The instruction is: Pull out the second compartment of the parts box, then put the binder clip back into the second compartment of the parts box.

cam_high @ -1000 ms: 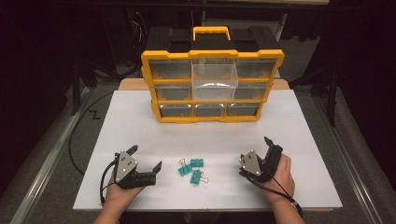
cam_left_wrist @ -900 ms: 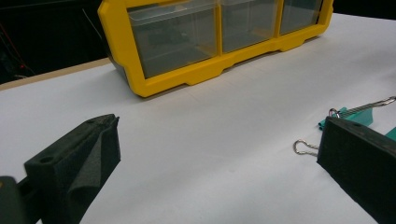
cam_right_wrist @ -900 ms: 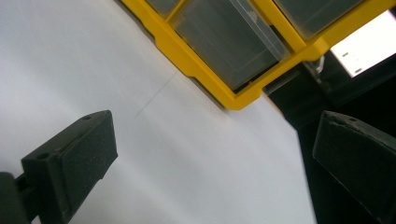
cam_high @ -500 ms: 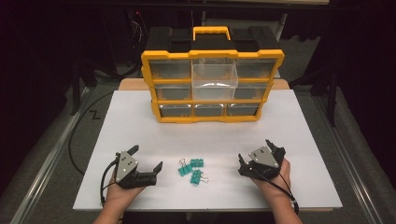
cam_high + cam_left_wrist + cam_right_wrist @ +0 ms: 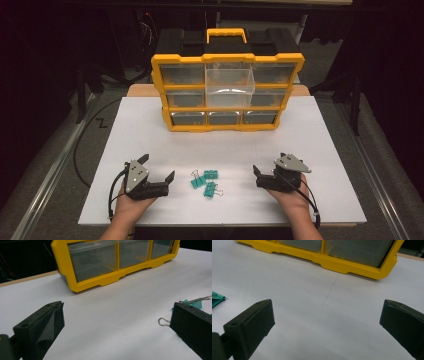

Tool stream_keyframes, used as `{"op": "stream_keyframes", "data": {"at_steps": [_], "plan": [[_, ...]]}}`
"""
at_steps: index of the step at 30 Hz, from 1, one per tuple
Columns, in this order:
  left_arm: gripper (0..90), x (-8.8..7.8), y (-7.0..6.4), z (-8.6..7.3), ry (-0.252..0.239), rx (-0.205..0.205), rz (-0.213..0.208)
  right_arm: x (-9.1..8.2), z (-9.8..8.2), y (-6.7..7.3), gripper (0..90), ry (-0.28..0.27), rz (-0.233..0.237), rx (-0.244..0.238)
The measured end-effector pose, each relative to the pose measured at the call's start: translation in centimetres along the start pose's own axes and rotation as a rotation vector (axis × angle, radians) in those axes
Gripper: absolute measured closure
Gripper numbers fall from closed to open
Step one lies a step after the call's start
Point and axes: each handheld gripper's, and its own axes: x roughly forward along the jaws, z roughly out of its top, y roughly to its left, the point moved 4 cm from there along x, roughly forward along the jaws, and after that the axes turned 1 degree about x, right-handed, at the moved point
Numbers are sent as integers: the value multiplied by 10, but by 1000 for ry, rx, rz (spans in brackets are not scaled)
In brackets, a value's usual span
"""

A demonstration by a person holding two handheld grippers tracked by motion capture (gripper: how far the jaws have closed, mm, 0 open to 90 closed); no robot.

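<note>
While both tongs rest on the white counter [image 5: 150, 130], I note left tongs [image 5: 159, 167] gaping wide, empty. Right tongs [image 5: 268, 172] equally wide, empty; green binder clips [image 5: 205, 181] lie between them.

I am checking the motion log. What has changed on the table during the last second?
The right gripper turned from pointing up the table to pointing left, toward the clips, jaws open. Nothing was grasped or released. The left gripper, clips and organizer stayed put.
</note>
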Motion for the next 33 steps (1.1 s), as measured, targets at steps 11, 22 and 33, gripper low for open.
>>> {"op": "stream_keyframes", "data": {"at_steps": [11, 22, 33], "plan": [[3, 0, 0, 2, -5, 0, 7, -4, 1, -2, 10, 7, -11, -14], [3, 0, 0, 2, 1, -8, -10, 1, -5, 2, 10, 99, 7, -56], [3, -2, -2, 3, -9, -3, -15, 4, -10, 4, 10, 170, 36, -70]]}}
